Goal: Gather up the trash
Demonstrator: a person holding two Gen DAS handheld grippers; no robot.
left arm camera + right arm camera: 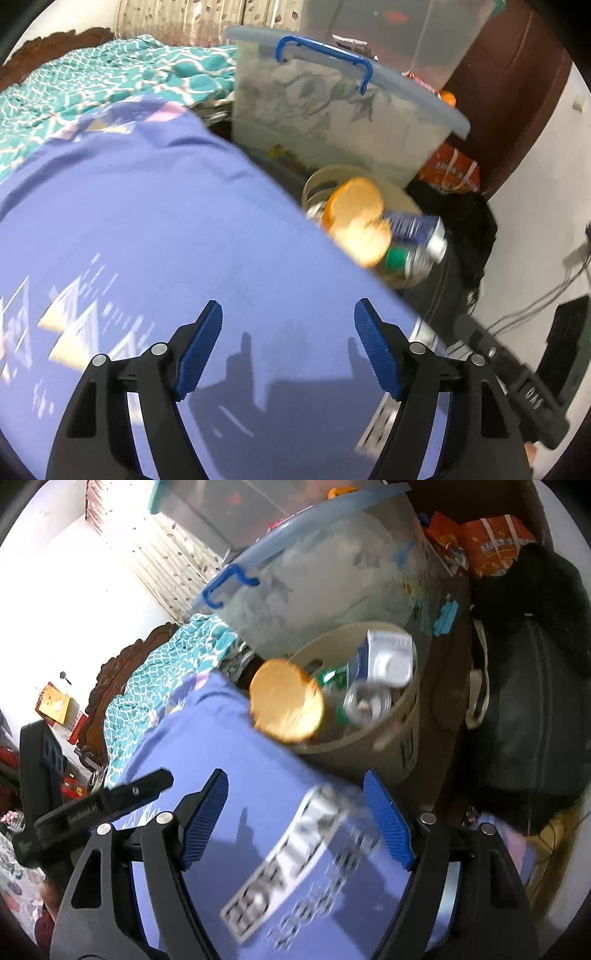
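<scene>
A beige round trash bin [391, 746] stands beside the bed, also in the left wrist view [402, 192]. It holds a blue-and-white carton [384, 657], a crushed can [365, 701] and green-labelled trash [402, 258]. An orange-yellow round object [286, 701] is in mid-air, blurred, at the bin's near rim; it also shows in the left wrist view [358, 218]. My left gripper [288, 347] is open and empty above the purple bedsheet [147, 229]. My right gripper [295, 819] is open and empty above the same sheet [229, 760].
A large clear storage box [332, 110] with a blue handle stands behind the bin. A black bag [528, 716] and orange packets [487, 542] lie at the right. A teal patterned blanket [92, 85] covers the far bed. Cables [535, 306] run by the white wall.
</scene>
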